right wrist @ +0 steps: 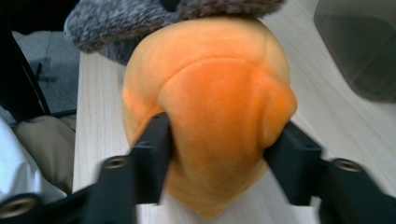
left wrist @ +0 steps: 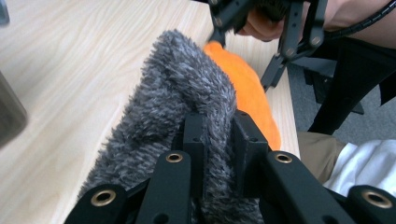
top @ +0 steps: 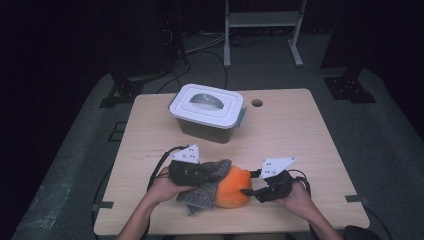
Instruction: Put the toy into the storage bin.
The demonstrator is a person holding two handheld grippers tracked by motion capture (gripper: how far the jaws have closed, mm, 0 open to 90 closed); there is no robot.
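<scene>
Between the right gripper's spread black fingers: the rounded end of an orange plush toy, pads flanking its sides, whether pressing or just off cannot be told. Beyond the toy's far end, clamped tight in the left gripper: a fold of grey fuzzy cloth, draped over the toy. Long axis of the toy running gripper to gripper along the near edge of the table. Well behind the toy, a lidded white box.
</scene>
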